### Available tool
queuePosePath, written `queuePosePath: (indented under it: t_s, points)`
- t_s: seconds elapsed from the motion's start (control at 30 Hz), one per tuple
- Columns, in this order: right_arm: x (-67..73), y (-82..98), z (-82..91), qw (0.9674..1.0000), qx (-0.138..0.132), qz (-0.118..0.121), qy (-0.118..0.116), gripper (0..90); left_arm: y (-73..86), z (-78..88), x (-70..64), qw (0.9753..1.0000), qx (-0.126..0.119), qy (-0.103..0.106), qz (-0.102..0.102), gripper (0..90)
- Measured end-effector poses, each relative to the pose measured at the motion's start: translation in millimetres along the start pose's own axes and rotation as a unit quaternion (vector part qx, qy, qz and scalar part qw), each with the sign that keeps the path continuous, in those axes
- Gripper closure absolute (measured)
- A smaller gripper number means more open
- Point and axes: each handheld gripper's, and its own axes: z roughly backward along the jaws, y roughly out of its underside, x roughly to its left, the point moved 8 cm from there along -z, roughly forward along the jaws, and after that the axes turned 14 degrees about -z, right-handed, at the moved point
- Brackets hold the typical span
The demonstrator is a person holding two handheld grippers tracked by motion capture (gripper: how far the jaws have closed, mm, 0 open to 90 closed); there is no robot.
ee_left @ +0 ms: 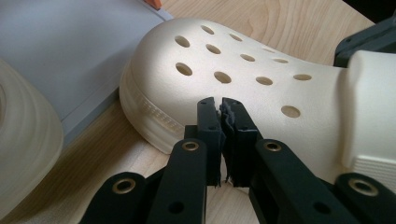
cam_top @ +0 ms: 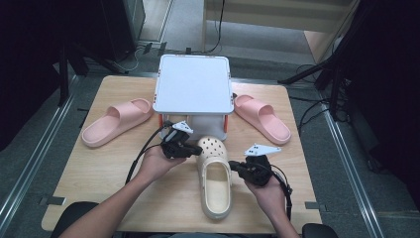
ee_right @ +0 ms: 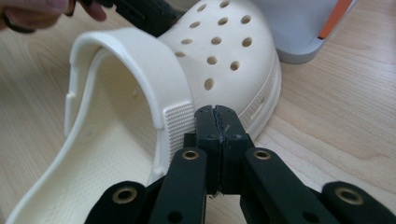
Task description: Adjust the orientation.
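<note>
Right gripper view: closed tongs [ee_right: 218,112] beside clog [ee_right: 224,51]

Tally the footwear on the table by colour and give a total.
Pink slides: 2, one left of the white stand, one right of it
Cream clog: 1, in front of the stand
Total: 3

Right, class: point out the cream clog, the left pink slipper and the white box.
Clog [cam_top: 214,148], high view, on its holed toe cap.
Left slipper [cam_top: 121,111], high view, on its strap.
Box [cam_top: 193,84], high view, on the middle of its flat top.
</note>
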Motion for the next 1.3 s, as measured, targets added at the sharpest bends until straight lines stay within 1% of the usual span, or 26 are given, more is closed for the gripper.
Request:
queuePosePath:
  t_s: [0.03, 0.1, 0.13, 0.17, 0.23, 0.27, 0.3, 0.4, 0.43, 0.47, 0.5, 0.6, 0.63, 0.67, 0.7, 0.77, 0.83, 0.87, 0.93, 0.97, 1.03, 1.1, 1.13, 1.17, 1.23, 1.3]
  points:
    - [-0.8, -1.4, 2.1, 1.0, -0.005, -0.006, -0.003, 89.5, -0.6, 1.2, 0.4, 1.0, 0.005, -0.001, -0.003, 85.7]
    - [-0.8, -4.9, 8.2, 0.9997, -0.02, -0.011, -0.007, 85.3, -6.1, 8.7, -0.3, 1.0, -0.003, 0.005, -0.003, 84.1]
    - [2.0, -9.4, 16.9, 0.9988, -0.042, -0.017, -0.017, 79.6, -10.0, 14.4, -0.5, 0.9999, -0.01, 0.007, -0.001, 81.9]
    - [4.2, -11.4, 21.1, 0.9982, -0.053, -0.019, -0.023, 76.4, -13.6, 20.4, -1.1, 0.9998, -0.013, 0.013, 0.004, 80.6]
    - [8.6, -13.3, 27.2, 0.9971, -0.069, -0.018, -0.027, 70.1, -22.1, 33.8, -0.2, 0.9996, -0.026, 0.01, 0.004, 80.6]
    - [10.4, -13.1, 28.2, 0.9968, -0.072, -0.018, -0.027, 66.8, -29.3, 46.7, 1.9, 0.9994, -0.034, 0.006, 0.003, 80.6]
    - [10.4, -13.1, 28.2, 0.9968, -0.072, -0.018, -0.027, 66.8, -29.3, 46.7, 1.9, 0.9994, -0.034, 0.006, 0.003, 80.5]
    - [18.7, -7.4, 23.7, 0.9974, -0.062, -0.024, -0.026, 57.9, -36.5, 64.2, 7.3, 0.9993, -0.039, 0.0, 0.001, 80.0]
    - [18.7, -7.4, 23.7, 0.9974, -0.062, -0.024, -0.026, 57.9, -39.0, 69.4, 9.1, 0.9991, -0.041, -0.001, 0.003, 80.0]
    - [20.3, -5.7, 21.7, 0.9977, -0.059, -0.022, -0.022, 56.4, -41.2, 74.9, 11.7, 0.9991, -0.043, -0.006, 0.001, 79.9]
    - [22.4, -2.4, 16.8, 0.9982, -0.054, -0.02, -0.018, 54.3, -43.7, 79.8, 13.9, 0.9989, -0.047, -0.008, 0.001, 80.0]
    - [23.5, 0.7, 11.6, 0.9986, -0.047, -0.019, -0.017, 54.3, -50.8, 92.1, 22.7, 0.9985, -0.052, -0.016, 0.001, 80.7]
    - [22.7, 3.6, 6.8, 0.999, -0.04, -0.016, -0.007, 54.2, -55.5, 98.5, 29.7, 0.9983, -0.054, -0.02, 0.002, 82.9]
    - [22.0, 4.6, 3.9, 0.9992, -0.037, -0.014, -0.003, 54.2, -57.9, 101.7, 33.5, 0.9982, -0.055, -0.024, 0.002, 83.4]
    - [22.0, 4.6, 3.9, 0.9992, -0.037, -0.014, -0.003, 54.2, -57.9, 101.7, 33.5, 0.9982, -0.055, -0.024, 0.002, 84.2]
    - [20.9, 7.3, -1.9, 0.9994, -0.028, -0.018, 0.003, 54.2, -62.5, 108.3, 41.2, 0.9978, -0.059, -0.029, 0.006, 84.3]
    - [19.6, 10.5, -9.6, 0.9995, -0.019, -0.02, 0.012, 53.4, -68.8, 120.7, 52.8, 0.9968, -0.07, -0.039, 0.008, 84.5]
    - [19.6, 10.5, -9.6, 0.9995, -0.019, -0.02, 0.012, 53.4, -68.8, 120.7, 52.8, 0.9968, -0.07, -0.039, 0.008, 85.2]
    - [18.4, 11.0, -12.2, 0.9993, -0.02, -0.024, 0.021, 53.1, -70.9, 127.7, 61.9, 0.9963, -0.07, -0.048, 0.013, 85.3]
    - [16.4, 10.2, -14.2, 0.999, -0.021, -0.032, 0.024, 53.6, -71.3, 130.4, 66.6, 0.9962, -0.07, -0.048, 0.018, 85.9]
    - [15.3, 10.0, -15.3, 0.9989, -0.021, -0.034, 0.027, 53.9, -70.4, 133.8, 77.1, 0.9958, -0.062, -0.063, 0.025, 86.8]
    - [13.6, 9.7, -17.5, 0.9985, -0.02, -0.037, 0.034, 55.5, -67.4, 134.7, 84.0, 0.9955, -0.055, -0.072, 0.029, 87.4]
    - [12.6, 9.2, -19.1, 0.9984, -0.022, -0.031, 0.042, 56.0, -61.1, 134.1, 88.6, 0.9956, -0.042, -0.079, 0.029, 88.6]
    - [12.5, 9.1, -19.6, 0.9983, -0.023, -0.03, 0.043, 55.9, -61.1, 134.1, 88.6, 0.9956, -0.042, -0.079, 0.029, 88.9]
    - [12.4, 8.8, -20.4, 0.9983, -0.025, -0.027, 0.045, 56.3, -55.6, 134.4, 91.9, 0.9953, -0.035, -0.085, 0.032, 89.0]
    - [11.9, 8.5, -20.3, 0.9982, -0.026, -0.03, 0.045, 57.2, -52.0, 134.5, 93.7, 0.9948, -0.042, -0.086, 0.035, 89.0]
